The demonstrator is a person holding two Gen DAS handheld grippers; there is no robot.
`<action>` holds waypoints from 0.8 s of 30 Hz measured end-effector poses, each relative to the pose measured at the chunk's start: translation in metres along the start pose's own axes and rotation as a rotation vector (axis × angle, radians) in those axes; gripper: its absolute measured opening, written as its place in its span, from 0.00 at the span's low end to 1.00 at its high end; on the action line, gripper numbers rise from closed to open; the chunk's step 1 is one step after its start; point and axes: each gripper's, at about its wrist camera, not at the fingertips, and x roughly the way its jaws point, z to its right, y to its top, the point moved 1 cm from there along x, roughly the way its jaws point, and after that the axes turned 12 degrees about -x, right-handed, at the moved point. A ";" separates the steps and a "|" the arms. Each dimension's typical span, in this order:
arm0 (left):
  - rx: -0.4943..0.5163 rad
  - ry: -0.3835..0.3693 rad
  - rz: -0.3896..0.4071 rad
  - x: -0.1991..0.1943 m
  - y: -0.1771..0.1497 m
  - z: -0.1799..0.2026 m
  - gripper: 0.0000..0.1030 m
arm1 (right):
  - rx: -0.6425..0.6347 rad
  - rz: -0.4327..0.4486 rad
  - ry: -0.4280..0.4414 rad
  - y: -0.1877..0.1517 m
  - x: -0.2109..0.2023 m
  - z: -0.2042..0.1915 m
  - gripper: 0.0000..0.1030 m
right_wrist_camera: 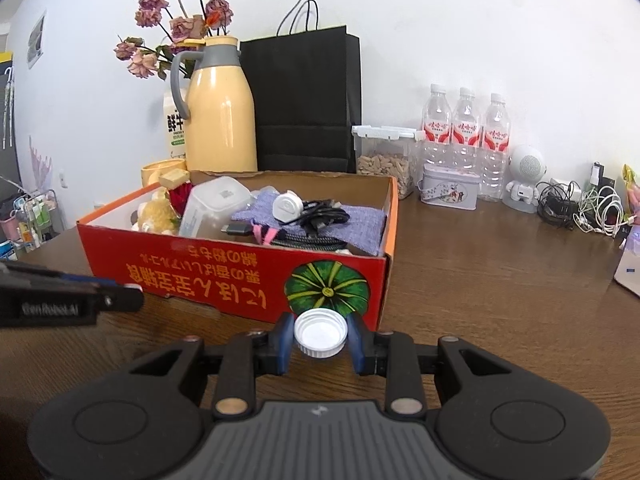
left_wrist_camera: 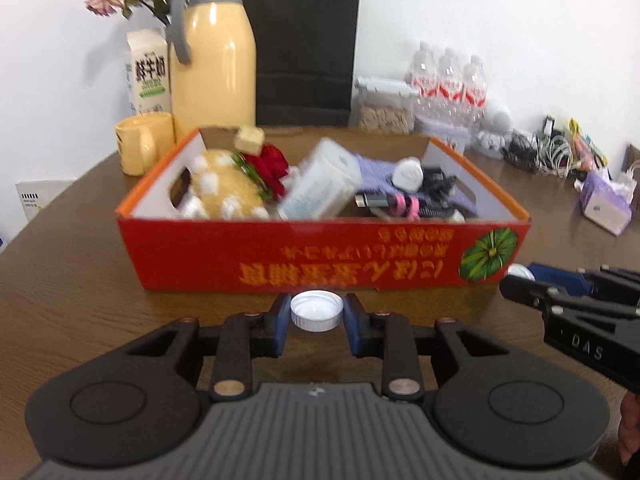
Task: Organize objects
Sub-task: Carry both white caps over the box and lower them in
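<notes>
Nearest to us, at six o'clock in each wrist view, we list two grippers. Left gripper (left_wrist_camera: 316,317): blue-padded fingers clamped on a white bottle cap (left_wrist_camera: 316,311), open side up, held above the wooden table (left_wrist_camera: 72,280). Right gripper (right_wrist_camera: 320,338): fingers likewise clamped on a second white cap (right_wrist_camera: 320,333). In the left view we see the right gripper at three o'clock, well apart from the left one.

Next, at twelve o'clock from both caps, just beyond them: a red cardboard box (left_wrist_camera: 320,256) with upside-down yellow lettering and a green pumpkin picture. Contents, as far as we can tell: a yellow-and-white stuffed toy (left_wrist_camera: 224,190) at the box's nine o'clock end, a red flower (left_wrist_camera: 272,166) beside it, a clear plastic container (left_wrist_camera: 320,188) lying tilted at the middle, a purple cloth (right_wrist_camera: 320,216) bearing a white round charger (right_wrist_camera: 287,205) and black cables (right_wrist_camera: 320,216) at the three o'clock end.

Behind the box, at eleven o'clock: a yellow mug (left_wrist_camera: 140,142), a yellow jug (right_wrist_camera: 220,120) with a grey handle, a milk carton (left_wrist_camera: 148,74), dried pink flowers (right_wrist_camera: 176,20). At twelve o'clock: a black paper bag (right_wrist_camera: 304,100).

Farthest, at one to two o'clock along the wall: a clear tub of nuts (right_wrist_camera: 384,156), three water bottles (right_wrist_camera: 466,128), a small tin (right_wrist_camera: 450,190), a white robot-shaped figure (right_wrist_camera: 524,178), a tangle of cords (right_wrist_camera: 580,208).
</notes>
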 end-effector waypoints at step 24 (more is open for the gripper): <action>-0.073 -0.022 0.206 0.048 0.112 -0.009 0.28 | -0.007 0.126 -0.037 0.121 0.066 0.000 0.27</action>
